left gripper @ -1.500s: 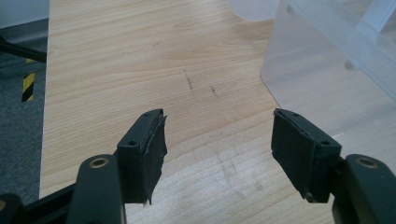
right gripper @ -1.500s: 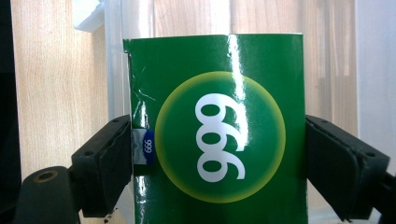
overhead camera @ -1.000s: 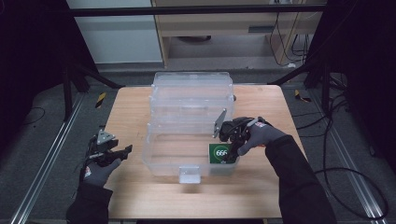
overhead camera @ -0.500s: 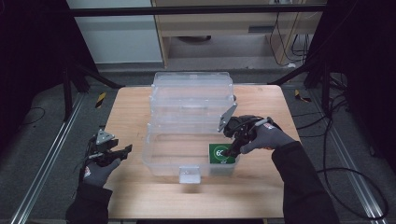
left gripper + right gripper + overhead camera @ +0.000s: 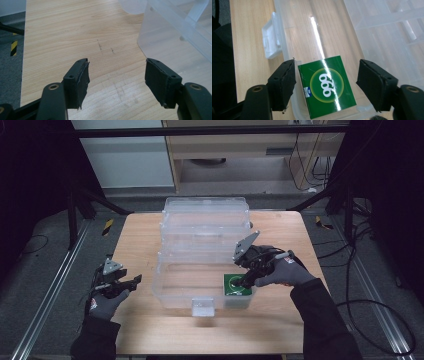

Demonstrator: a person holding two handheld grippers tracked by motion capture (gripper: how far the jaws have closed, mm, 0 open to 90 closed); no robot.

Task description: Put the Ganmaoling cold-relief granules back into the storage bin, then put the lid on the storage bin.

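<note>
On the wooden table [image 5: 150,240] stands a clear plastic storage box [image 5: 200,285], a green "999" box [image 5: 327,86] lying flat inside its corner. Above it hangs the right hand-held gripper [image 5: 327,83], jaws just closing, not touching. The left hand-held gripper [image 5: 116,80] gapes, holding nothing

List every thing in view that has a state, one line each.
Clear plastic box: lid open, tipped back.
White latch: undone, at the front wall.
Green box: lying flat inside the clear plastic box, at its right end.
Left hand-held gripper: open, empty, above the table.
Right hand-held gripper: jaws just closing, above the green box, not gripping.
</note>
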